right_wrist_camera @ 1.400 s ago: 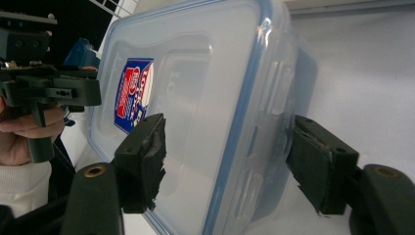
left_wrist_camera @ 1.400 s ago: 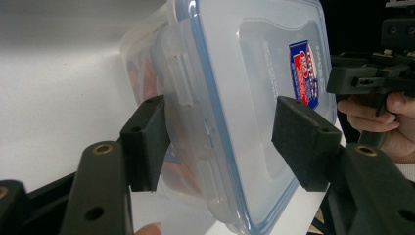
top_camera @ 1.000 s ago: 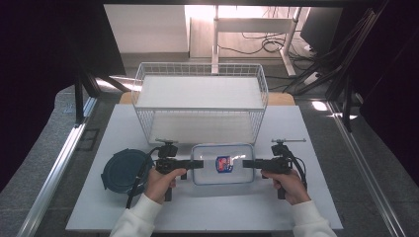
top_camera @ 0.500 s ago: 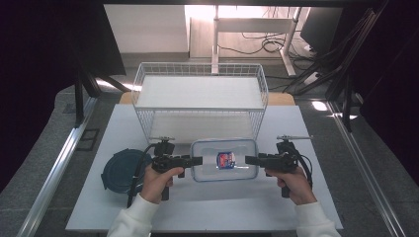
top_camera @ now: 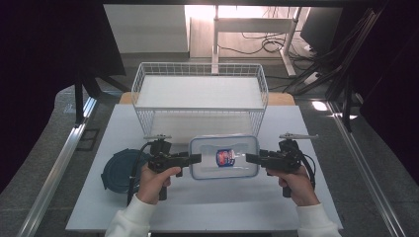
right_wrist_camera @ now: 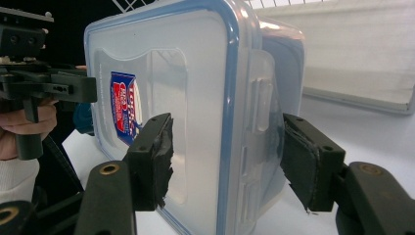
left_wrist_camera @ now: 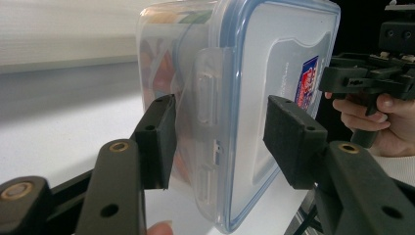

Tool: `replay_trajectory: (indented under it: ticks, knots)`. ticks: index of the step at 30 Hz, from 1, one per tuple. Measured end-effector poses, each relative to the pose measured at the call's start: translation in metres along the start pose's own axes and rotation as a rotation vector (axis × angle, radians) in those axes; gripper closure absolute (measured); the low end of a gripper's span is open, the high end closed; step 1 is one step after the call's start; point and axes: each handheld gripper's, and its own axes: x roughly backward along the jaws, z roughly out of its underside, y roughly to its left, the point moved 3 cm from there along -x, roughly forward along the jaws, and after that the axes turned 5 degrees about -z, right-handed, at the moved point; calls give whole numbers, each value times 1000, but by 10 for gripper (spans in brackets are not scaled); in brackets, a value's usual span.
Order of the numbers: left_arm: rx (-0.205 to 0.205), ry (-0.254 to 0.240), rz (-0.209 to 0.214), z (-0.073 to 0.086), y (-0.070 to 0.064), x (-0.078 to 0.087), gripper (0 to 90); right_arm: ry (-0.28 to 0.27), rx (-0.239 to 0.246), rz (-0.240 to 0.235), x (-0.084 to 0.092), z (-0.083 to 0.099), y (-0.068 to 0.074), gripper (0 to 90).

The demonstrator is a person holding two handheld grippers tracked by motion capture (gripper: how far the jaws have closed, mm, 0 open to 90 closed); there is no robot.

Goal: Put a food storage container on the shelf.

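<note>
High view shows the box [top_camera: 225, 157] between my two hands, and it sits higher in the frame and looks larger than it did a second ago, when it lay lower on the white table [top_camera: 197, 207] just in front of the wire basket [top_camera: 200, 94]; I read that as the box having come up off the surface with both ends carried together. My left tongs [top_camera: 195, 158] meet its left end and my right tongs [top_camera: 251, 158] its right end, both handles held level. Left gripper view has my jaws either side of the end latch, one pad on the clear wall, the other against the blue-rimmed lid, so I take them as clamped on the box. Right gripper view shows the same at the far end: pads pressed on lid and wall across the latch, clamped on the box. The dark round lid [top_camera: 118, 170] stays on the table to my left, untouched. So the lift seems done and the carry begins; the basket is just behind, and I judge that is where the box goes. The thing to watch is keeping both ends level, since a sag on one side could let the smooth plastic slip.
</note>
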Motion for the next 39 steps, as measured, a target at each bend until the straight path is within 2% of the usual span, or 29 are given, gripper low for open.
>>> replay_trajectory:
  ticks: [7,14,23,29,39]
  knots:
    - [-20,-18,3,-3,-6,8,470,-11,26,4,5,-3,8,396]
    - [-43,-42,1,-7,-12,21,468,-37,67,5,11,-10,24,397]
    - [-63,-48,-2,-13,-18,28,465,-43,94,10,16,-15,33,397]
    - [-38,-34,10,-22,-13,29,466,-41,86,4,12,-23,31,400]
    - [-61,-60,0,-38,-17,47,466,-61,112,-2,12,-41,44,402]
